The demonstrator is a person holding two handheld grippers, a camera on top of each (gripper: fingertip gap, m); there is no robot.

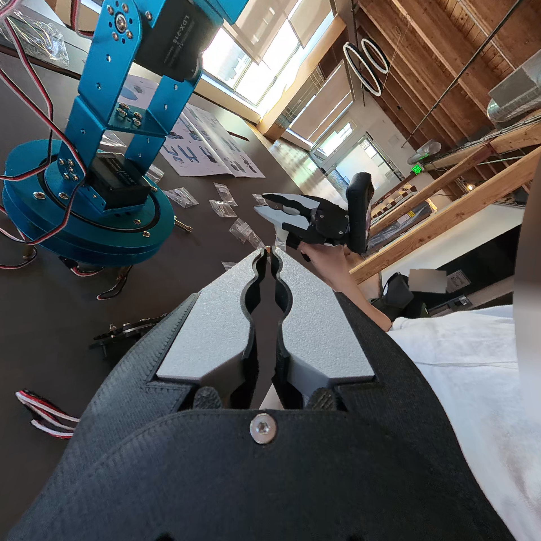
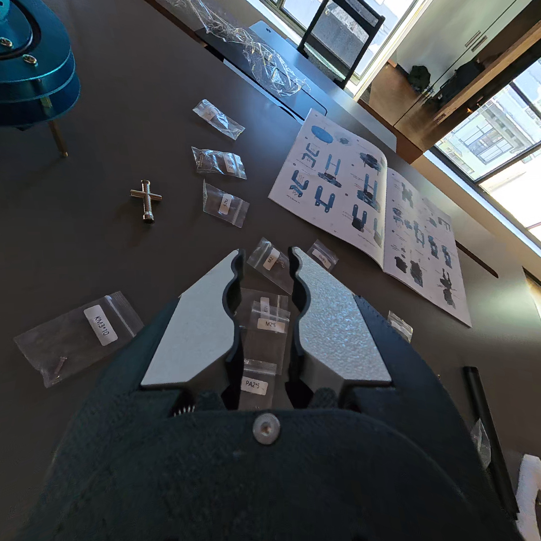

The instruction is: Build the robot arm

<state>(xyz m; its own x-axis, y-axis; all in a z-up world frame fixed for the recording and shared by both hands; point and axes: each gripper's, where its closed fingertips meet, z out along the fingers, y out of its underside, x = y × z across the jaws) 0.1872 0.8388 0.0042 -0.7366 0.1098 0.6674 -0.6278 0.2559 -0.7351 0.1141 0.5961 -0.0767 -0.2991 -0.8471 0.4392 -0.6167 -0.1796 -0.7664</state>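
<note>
My left gripper (image 1: 268,252) is shut on a small brass part (image 1: 268,249) pinched at the fingertips, held above the dark table (image 1: 181,281). A blue metal robot arm (image 1: 96,164) on a round base stands to its left. My right gripper (image 2: 265,251) is open and empty, hovering over small clear bags of hardware (image 2: 270,263) that lie between and under its fingers (image 2: 202,330). It also shows in the left wrist view (image 1: 260,202), held in a hand beyond my left fingertips. A silver cross wrench (image 2: 145,200) lies to the left ahead.
An open instruction booklet (image 2: 366,210) lies to the right ahead. More small bags (image 2: 218,164) and a larger one (image 2: 76,336) are scattered about. Crumpled plastic wrap (image 2: 263,58) lies at the far side. Red-white-black servo wires (image 1: 44,415) and a black part (image 1: 128,330) lie near my left gripper. Some 25 centimetres of space lies between my two pairs of fingers. My right gripper's tips are some 12 centimetres from the silver cross wrench (image 2: 145,200).
</note>
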